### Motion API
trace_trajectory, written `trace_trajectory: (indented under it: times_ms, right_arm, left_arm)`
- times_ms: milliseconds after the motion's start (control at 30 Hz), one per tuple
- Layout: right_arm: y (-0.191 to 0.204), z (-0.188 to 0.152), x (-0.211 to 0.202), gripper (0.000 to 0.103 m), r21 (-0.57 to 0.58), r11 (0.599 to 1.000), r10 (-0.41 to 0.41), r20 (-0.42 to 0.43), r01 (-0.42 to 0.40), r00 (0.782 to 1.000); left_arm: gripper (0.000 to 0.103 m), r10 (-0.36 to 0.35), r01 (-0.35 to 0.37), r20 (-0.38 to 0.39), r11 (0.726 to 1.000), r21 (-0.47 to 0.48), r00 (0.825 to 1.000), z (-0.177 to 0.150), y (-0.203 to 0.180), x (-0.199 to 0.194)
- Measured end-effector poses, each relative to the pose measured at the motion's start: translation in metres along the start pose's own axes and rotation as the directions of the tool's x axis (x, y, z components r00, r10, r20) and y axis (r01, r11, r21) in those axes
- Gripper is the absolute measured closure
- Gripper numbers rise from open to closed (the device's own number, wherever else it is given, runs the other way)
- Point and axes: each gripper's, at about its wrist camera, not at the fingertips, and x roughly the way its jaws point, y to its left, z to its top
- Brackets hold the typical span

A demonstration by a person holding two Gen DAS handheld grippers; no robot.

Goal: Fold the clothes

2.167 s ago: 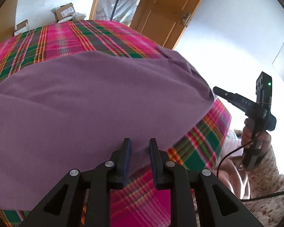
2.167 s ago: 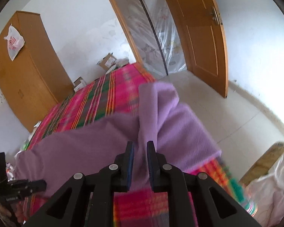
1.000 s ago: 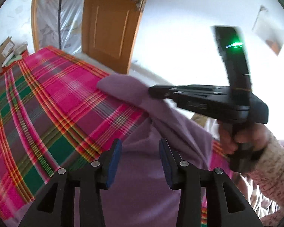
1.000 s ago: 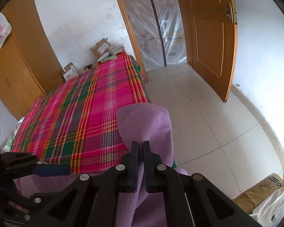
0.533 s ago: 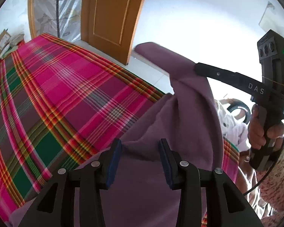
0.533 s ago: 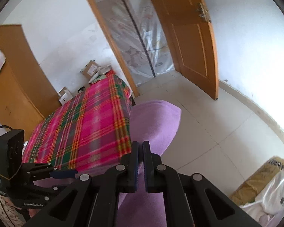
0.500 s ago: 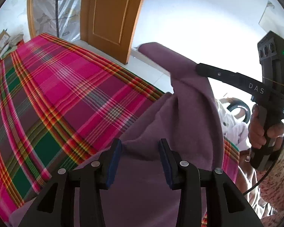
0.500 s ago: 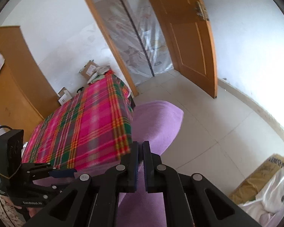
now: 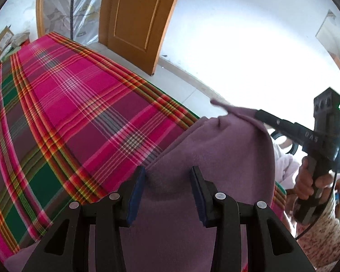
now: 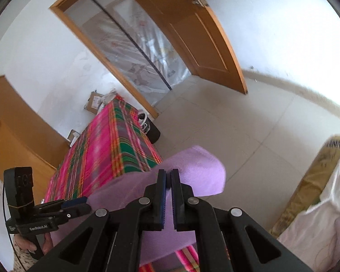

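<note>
A purple garment (image 9: 206, 156) lies bunched at the near corner of the bed with its pink and green plaid cover (image 9: 79, 113). My left gripper (image 9: 168, 182) is open, its blue pads on either side of a ridge of the cloth without squeezing it. My right gripper (image 10: 168, 178) is shut on the purple garment (image 10: 199, 165), holding a fold lifted above the bed's edge. In the left wrist view the right gripper (image 9: 261, 115) pinches the cloth's raised corner, with a hand (image 9: 306, 181) on its grip. The left gripper (image 10: 77, 205) shows low on the left.
An open wooden door (image 10: 204, 36) and a plastic-covered doorway (image 10: 147, 52) stand beyond the tiled floor (image 10: 238, 124). Cardboard boxes (image 10: 95, 100) sit at the bed's far end and a wooden wardrobe (image 10: 15, 122) stands at left. A tan sack (image 10: 312, 181) and white cloth (image 10: 324, 226) lie at right.
The right gripper, still shut on the garment, has lowered the raised corner and drawn it rightward, away from the left gripper. The left gripper stays open over the cloth.
</note>
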Motion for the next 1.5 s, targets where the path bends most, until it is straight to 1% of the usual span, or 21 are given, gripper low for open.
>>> trace_trajectory:
  times_ms: [133, 233, 300, 367, 433, 467, 533, 600, 633, 667, 700, 733, 800, 833, 867, 933, 1033, 1100, 1233, 1333, 1500]
  right_arm:
    - [-0.019, -0.004, 0.001, 0.099, 0.062, 0.998, -0.031, -0.001, 0.031, 1.0]
    - [-0.03, -0.005, 0.001, 0.097, 0.119, 0.993, 0.006, -0.02, -0.003, 1.0]
    - [-0.021, -0.004, 0.002, 0.097, 0.098, 0.995, 0.029, -0.027, -0.026, 0.999]
    - [-0.009, 0.0, 0.006, 0.089, 0.066, 0.997, 0.05, -0.051, -0.046, 0.997]
    - [0.004, 0.003, 0.011, 0.062, 0.035, 0.997, 0.074, -0.075, -0.072, 0.994]
    - [0.01, 0.004, 0.014, 0.06, 0.017, 0.997, 0.072, -0.084, -0.071, 0.994]
    - [0.023, 0.004, 0.023, 0.06, -0.033, 0.998, 0.04, -0.121, -0.044, 0.992]
    - [0.029, 0.001, 0.029, 0.06, -0.079, 0.997, -0.026, -0.155, 0.014, 0.988]
    - [0.03, -0.001, 0.031, 0.065, -0.091, 0.994, -0.067, -0.17, 0.052, 0.983]
    - [0.027, -0.002, 0.031, 0.069, -0.079, 0.995, -0.075, -0.173, 0.062, 0.982]
    - [0.023, -0.004, 0.029, 0.079, -0.054, 0.997, -0.064, -0.175, 0.055, 0.983]
    - [0.02, -0.005, 0.028, 0.085, -0.041, 0.998, -0.06, -0.18, 0.053, 0.982]
    - [0.021, -0.009, 0.022, 0.089, -0.051, 0.997, -0.065, -0.174, 0.057, 0.983]
    - [0.021, -0.01, 0.021, 0.096, -0.055, 0.997, -0.065, -0.171, 0.056, 0.983]
    - [0.022, -0.011, 0.02, 0.099, -0.059, 0.997, -0.064, -0.169, 0.055, 0.983]
    - [0.022, -0.012, 0.015, 0.1, -0.063, 0.997, -0.064, -0.159, 0.054, 0.985]
    - [0.019, -0.016, 0.001, 0.101, -0.063, 0.994, -0.09, -0.116, 0.083, 0.989]
    - [0.011, -0.018, -0.006, 0.101, -0.035, 0.996, -0.089, -0.108, 0.086, 0.99]
    - [-0.005, -0.029, -0.009, 0.101, 0.01, 0.996, -0.091, -0.122, 0.093, 0.988]
    - [-0.015, -0.03, -0.006, 0.101, 0.049, 0.996, -0.07, -0.137, 0.077, 0.988]
    - [-0.028, -0.031, -0.008, 0.1, 0.103, 0.993, -0.045, -0.145, 0.061, 0.988]
  left_arm:
    - [0.061, 0.002, -0.002, 0.0, 1.0, -0.009, 1.0, 0.0, 0.0, 0.0]
    - [0.061, 0.002, -0.002, 0.0, 1.0, -0.008, 1.0, -0.001, -0.001, 0.0]
    - [0.061, -0.001, 0.001, 0.001, 1.0, -0.009, 1.0, 0.006, -0.005, 0.005]
    - [0.061, 0.002, -0.002, 0.0, 1.0, -0.016, 1.0, 0.009, -0.006, 0.008]
    - [0.061, 0.001, -0.001, -0.001, 1.0, -0.02, 1.0, 0.01, -0.007, 0.007]
    - [0.061, 0.0, 0.0, -0.001, 1.0, -0.022, 1.0, 0.01, -0.007, 0.006]
    - [0.061, -0.001, 0.001, 0.0, 1.0, -0.027, 1.0, 0.009, -0.008, 0.006]
    - [0.061, -0.002, 0.002, 0.001, 1.0, -0.029, 1.0, 0.009, -0.008, 0.006]
    - [0.061, -0.002, 0.002, 0.002, 1.0, -0.03, 1.0, 0.008, -0.009, 0.005]
    - [0.061, -0.003, 0.003, 0.002, 0.999, -0.032, 1.0, 0.008, -0.009, 0.005]
    - [0.061, -0.003, 0.003, 0.003, 0.999, -0.033, 1.0, 0.008, -0.009, 0.005]
    - [0.061, -0.004, 0.004, 0.004, 0.999, -0.034, 1.0, 0.008, -0.009, 0.005]
    - [0.061, -0.005, 0.005, 0.005, 0.999, -0.037, 1.0, 0.007, -0.01, 0.004]
    - [0.061, -0.005, 0.005, 0.006, 0.999, -0.038, 1.0, 0.007, -0.01, 0.004]
    - [0.061, -0.005, 0.006, 0.006, 0.999, -0.039, 1.0, 0.007, -0.01, 0.004]
    - [0.061, -0.006, 0.007, 0.008, 0.999, -0.041, 1.0, 0.006, -0.011, 0.003]
    - [0.061, -0.007, 0.007, 0.008, 0.999, -0.047, 1.0, 0.007, -0.011, 0.005]
    - [0.061, -0.007, 0.007, 0.008, 0.999, -0.048, 1.0, 0.01, -0.01, 0.008]
    - [0.061, -0.008, 0.009, 0.012, 0.998, -0.063, 1.0, 0.009, -0.011, 0.006]
    - [0.061, -0.011, 0.012, 0.015, 0.997, -0.076, 1.0, 0.011, -0.009, 0.007]
    - [0.061, -0.026, 0.029, 0.032, 0.995, -0.097, 0.999, 0.003, -0.009, -0.002]
